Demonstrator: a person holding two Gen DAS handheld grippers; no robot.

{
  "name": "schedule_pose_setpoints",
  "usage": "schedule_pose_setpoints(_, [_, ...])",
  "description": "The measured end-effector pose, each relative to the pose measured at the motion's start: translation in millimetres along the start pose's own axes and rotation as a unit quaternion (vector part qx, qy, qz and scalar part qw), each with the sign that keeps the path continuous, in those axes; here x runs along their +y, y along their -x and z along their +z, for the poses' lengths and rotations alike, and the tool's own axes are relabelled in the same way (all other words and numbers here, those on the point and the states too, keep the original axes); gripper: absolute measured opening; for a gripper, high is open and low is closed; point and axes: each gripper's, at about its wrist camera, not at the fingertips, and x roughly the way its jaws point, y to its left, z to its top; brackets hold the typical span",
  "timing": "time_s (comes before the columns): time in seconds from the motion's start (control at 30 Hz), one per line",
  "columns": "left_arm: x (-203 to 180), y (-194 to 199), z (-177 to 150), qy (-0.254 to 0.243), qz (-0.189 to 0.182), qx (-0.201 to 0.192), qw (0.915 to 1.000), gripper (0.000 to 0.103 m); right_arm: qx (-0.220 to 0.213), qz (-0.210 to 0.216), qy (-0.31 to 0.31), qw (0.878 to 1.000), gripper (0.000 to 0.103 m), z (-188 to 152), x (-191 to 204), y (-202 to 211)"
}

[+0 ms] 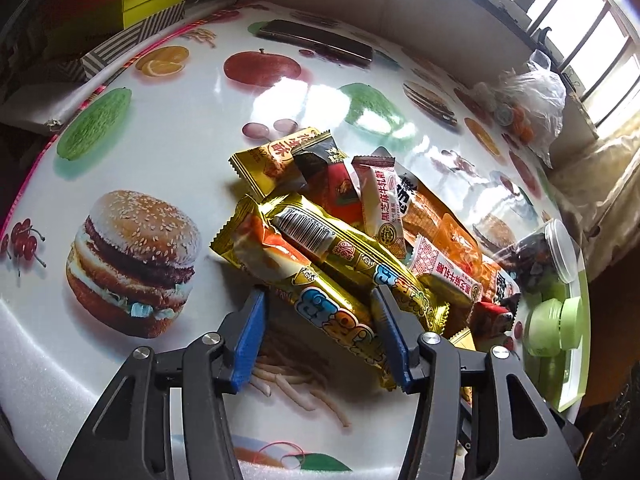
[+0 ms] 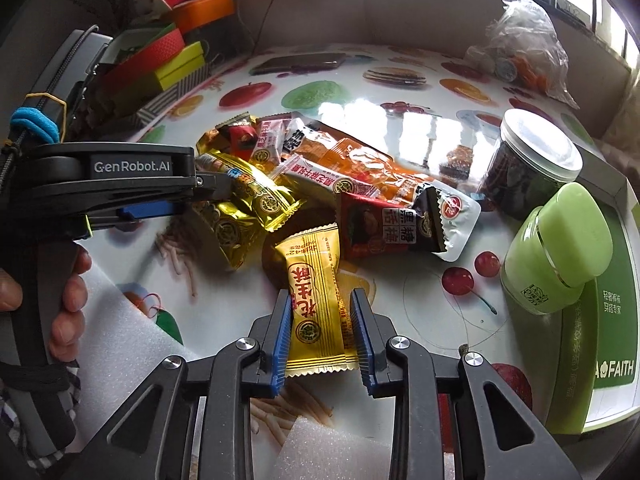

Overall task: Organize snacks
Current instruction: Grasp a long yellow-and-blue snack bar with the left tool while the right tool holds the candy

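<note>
A heap of snack packets lies mid-table on a food-print cloth. In the left wrist view my left gripper (image 1: pixel 320 316) stands open around a shiny gold packet (image 1: pixel 328 300), its blue pads on either side of it, apart from it. Behind it lie a yellow packet (image 1: pixel 264 164), a white-and-red nougat packet (image 1: pixel 378 200) and a long orange packet (image 1: pixel 440 220). In the right wrist view my right gripper (image 2: pixel 320 320) has its pads against both sides of a yellow peanut-crisp packet (image 2: pixel 316 300). The left gripper (image 2: pixel 156 210) shows there at the gold packets (image 2: pixel 256 196).
A clear jar of dark snacks (image 2: pixel 528 168) and a green jar (image 2: pixel 556 248) stand at the right by a green-and-white box (image 2: pixel 600 360). A plastic bag (image 2: pixel 520 40) and a phone (image 2: pixel 300 63) lie at the back. Stacked boxes (image 1: pixel 120 8) stand back left.
</note>
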Motion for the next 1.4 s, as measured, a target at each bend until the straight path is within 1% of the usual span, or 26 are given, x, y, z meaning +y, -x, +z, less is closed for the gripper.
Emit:
schedule_pose_setpoints(0.23, [-2,3,-3,-0.031,0.013,0.005,0.9994,0.039,-0.006,0.003,-0.007,1.0,0.028,-3,-3,6])
schedule_pose_setpoints(0.33, [0,7,-4,-0.04,0.014,0.007,0.9991,0.036,-0.008,0.006,-0.009,1.0,0.028,-4,-3,8])
schedule_pose_setpoints(0.5, [-1,7,-9,-0.048,0.018,0.012,0.9986,0.036,-0.011,0.01,-0.012,1.0,0.027,-6,-2,10])
schedule_pose_setpoints(0.6, [-2,4,-8,-0.038,0.024,0.018,0.9988,0.036,-0.011,0.01,-0.01,1.0,0.027,-6,-1,10])
schedule_pose_setpoints(0.73, [-4,3,-11,-0.047,0.029,0.015,0.9983,0.036,-0.017,0.008,-0.012,1.0,0.027,-8,-1,14])
schedule_pose_setpoints(0.8, [-3,4,-13,-0.043,0.021,0.014,0.9987,0.035,-0.018,0.005,-0.015,1.0,0.027,-8,-2,16])
schedule_pose_setpoints(0.87, [-4,6,-15,-0.053,0.019,0.013,0.9983,0.034,-0.023,0.005,-0.017,1.0,0.027,-8,-2,18])
schedule_pose_setpoints(1.03, [-3,17,-20,-0.065,0.018,0.006,0.9977,0.024,-0.032,0.005,-0.016,0.999,0.027,-8,1,26])
schedule_pose_setpoints(1.17, [-3,27,-21,-0.07,0.012,-0.003,0.9975,0.024,-0.038,0.003,-0.017,0.999,0.027,-9,2,31])
schedule_pose_setpoints(1.3, [-7,29,-27,-0.076,0.007,0.001,0.9971,0.024,-0.048,0.002,-0.019,0.999,0.027,-11,3,40])
schedule_pose_setpoints(1.4, [-11,37,-29,-0.086,0.01,-0.01,0.9962,0.024,-0.055,0.001,-0.021,0.998,0.027,-11,2,46])
